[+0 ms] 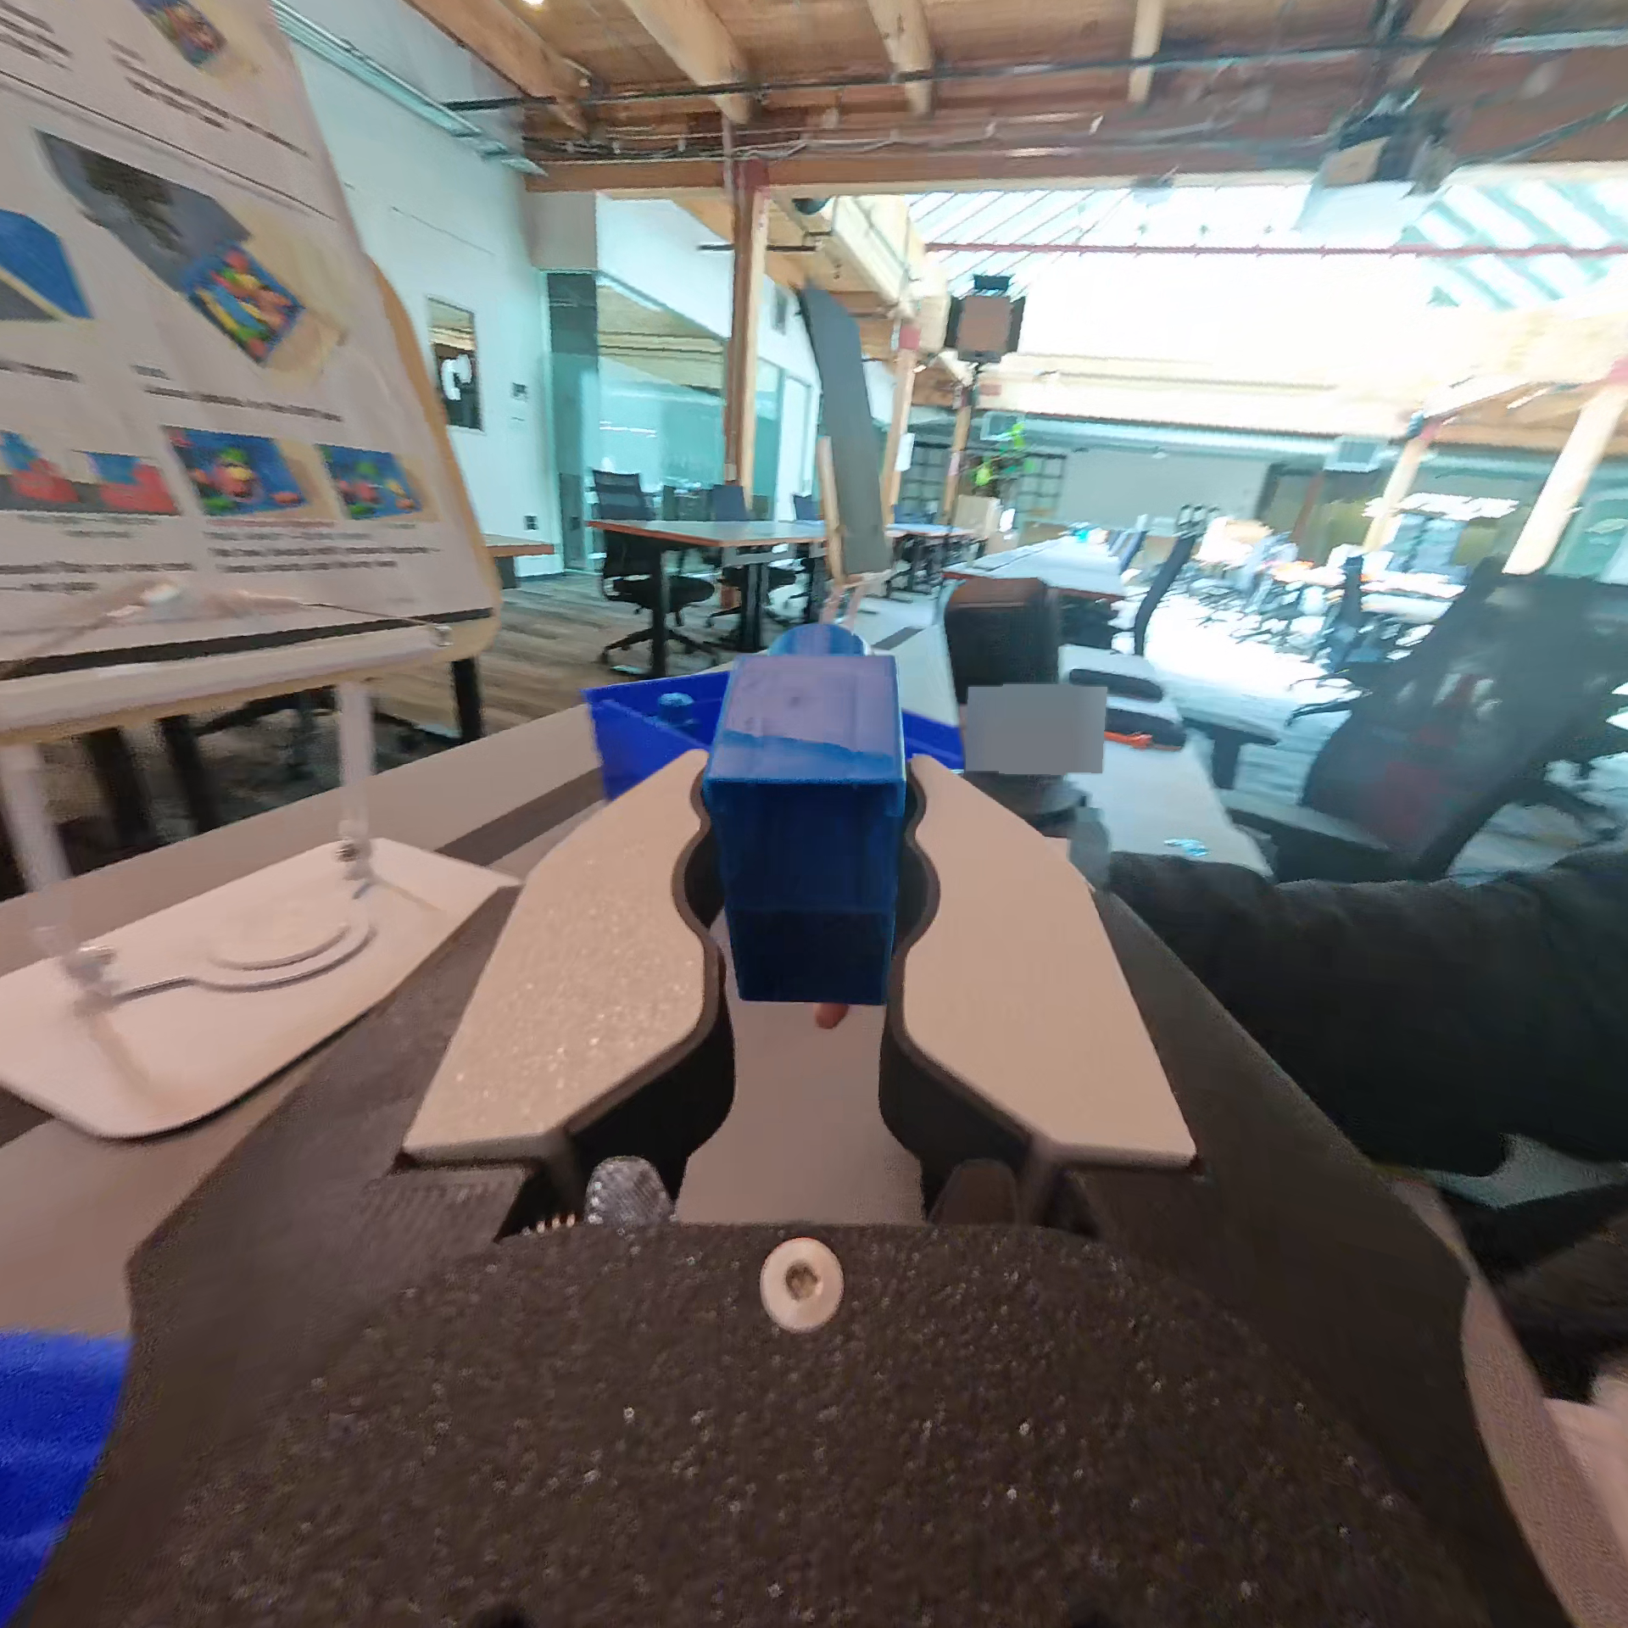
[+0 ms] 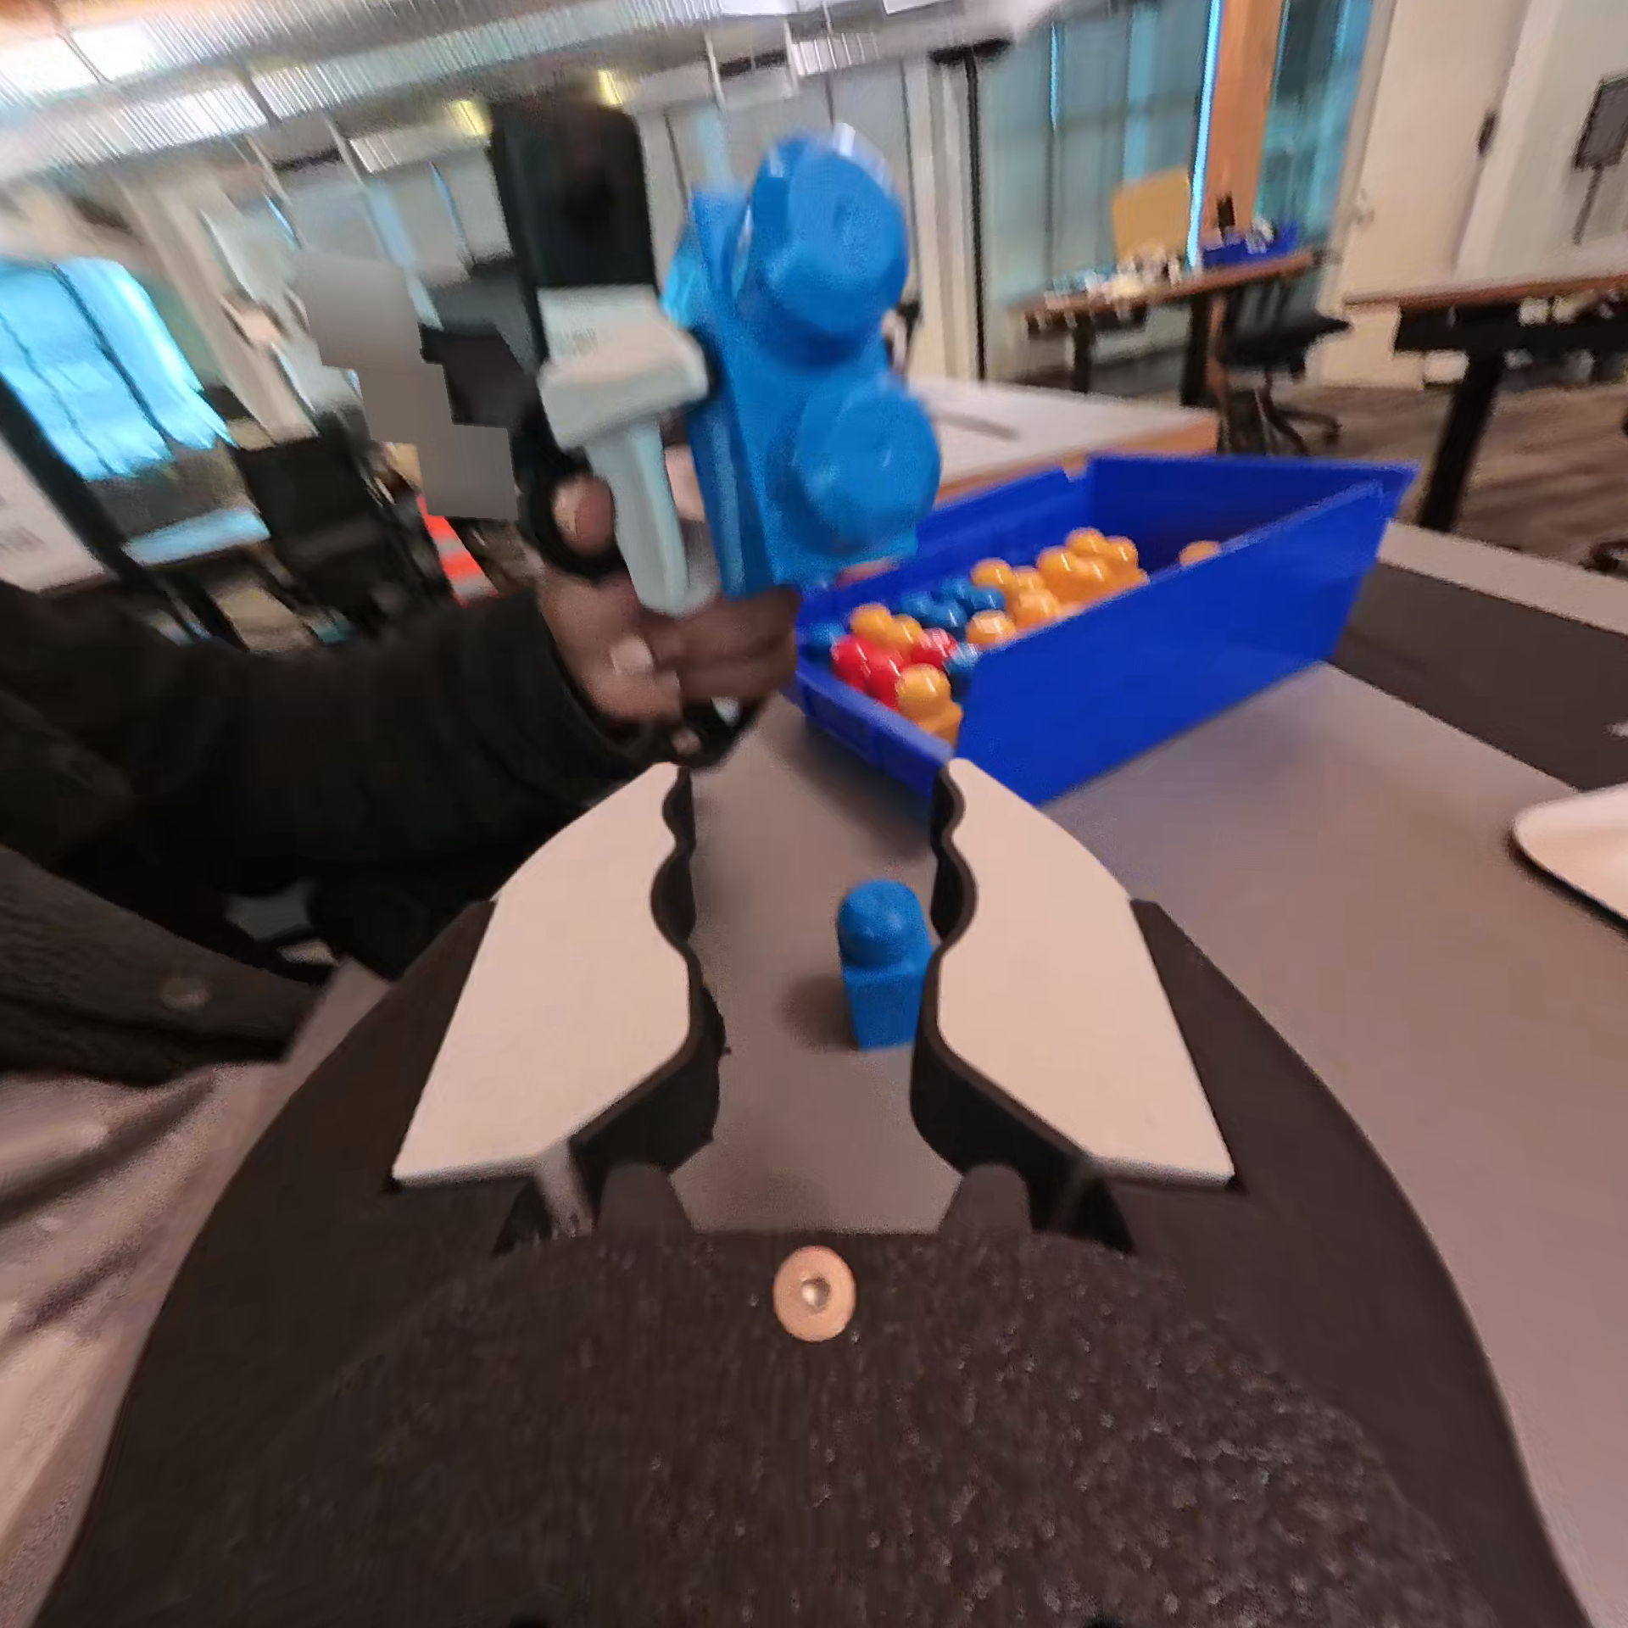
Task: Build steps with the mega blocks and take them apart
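Left wrist view, grip: left gripper (image 1: 806, 846) clamped on a blue mega block (image 1: 806, 828), held aloft above the grey table (image 1: 493, 793), end face toward the lens.
Left wrist view, surroundings: blue bin (image 1: 634, 740) just behind the block; clear stand with a printed instruction sheet (image 1: 203, 352) at left; dark sleeve (image 1: 1365, 987) at right.
Left wrist view, hidden: studs and full length of the held block out of sight; bin contents masked; small reddish speck under the block unidentifiable.
Right wrist view, grip: right gripper (image 2: 815, 890) spread wide and empty, low over the table.
Right wrist view, blocks: single-stud blue block (image 2: 881, 978) upright on the table between the fingers, close to the right one, contact unclear; bin holding orange, red and blue blocks (image 2: 995, 617).
Right wrist view, far gripper: raised at left in a hand (image 2: 669, 652), pinching a multi-stud blue block (image 2: 810, 379), heavily blurred.
Progress: no staircase standing; whether early building or late dismantling, impossible to judge.
Remaining: either way, most blocks in the bin, one loose, one held.
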`<state>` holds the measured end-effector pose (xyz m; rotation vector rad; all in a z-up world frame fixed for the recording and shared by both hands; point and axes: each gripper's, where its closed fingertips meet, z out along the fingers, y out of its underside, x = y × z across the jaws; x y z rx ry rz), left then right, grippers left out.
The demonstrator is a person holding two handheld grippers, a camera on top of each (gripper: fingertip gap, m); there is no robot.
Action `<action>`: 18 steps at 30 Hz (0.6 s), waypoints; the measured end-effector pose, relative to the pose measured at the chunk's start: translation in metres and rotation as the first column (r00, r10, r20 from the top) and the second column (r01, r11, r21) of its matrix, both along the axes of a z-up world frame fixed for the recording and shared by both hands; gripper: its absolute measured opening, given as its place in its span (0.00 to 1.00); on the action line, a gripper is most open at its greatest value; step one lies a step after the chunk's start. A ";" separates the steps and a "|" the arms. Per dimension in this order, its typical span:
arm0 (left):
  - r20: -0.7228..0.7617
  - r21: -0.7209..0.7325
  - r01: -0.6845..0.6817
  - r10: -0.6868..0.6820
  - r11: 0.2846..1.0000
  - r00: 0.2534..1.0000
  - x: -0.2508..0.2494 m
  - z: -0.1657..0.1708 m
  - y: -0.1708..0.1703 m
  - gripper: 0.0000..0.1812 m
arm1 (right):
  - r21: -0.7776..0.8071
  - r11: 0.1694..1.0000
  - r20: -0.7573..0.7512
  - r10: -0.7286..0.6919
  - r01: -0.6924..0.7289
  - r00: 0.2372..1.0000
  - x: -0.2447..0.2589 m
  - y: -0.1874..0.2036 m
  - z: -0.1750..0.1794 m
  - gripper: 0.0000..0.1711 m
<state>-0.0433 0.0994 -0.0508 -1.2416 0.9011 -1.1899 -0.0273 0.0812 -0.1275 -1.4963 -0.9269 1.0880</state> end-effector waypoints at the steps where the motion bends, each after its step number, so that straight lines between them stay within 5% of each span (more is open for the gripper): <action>1: -0.022 0.016 -0.033 0.033 0.999 0.999 -0.005 -0.002 0.006 0.20 | 0.003 1.000 0.085 -0.016 0.015 0.996 -0.003 0.003 -0.012 0.30; 7: -0.069 0.052 -0.184 0.187 0.982 0.980 -0.023 -0.010 0.035 0.20 | 0.041 0.996 0.533 -0.088 0.078 0.842 -0.017 0.021 -0.077 0.31; 18: -0.081 0.068 -0.359 0.364 0.931 0.928 -0.036 -0.033 0.068 0.20 | 0.003 1.000 0.763 0.006 -0.013 0.646 -0.043 0.020 -0.103 0.31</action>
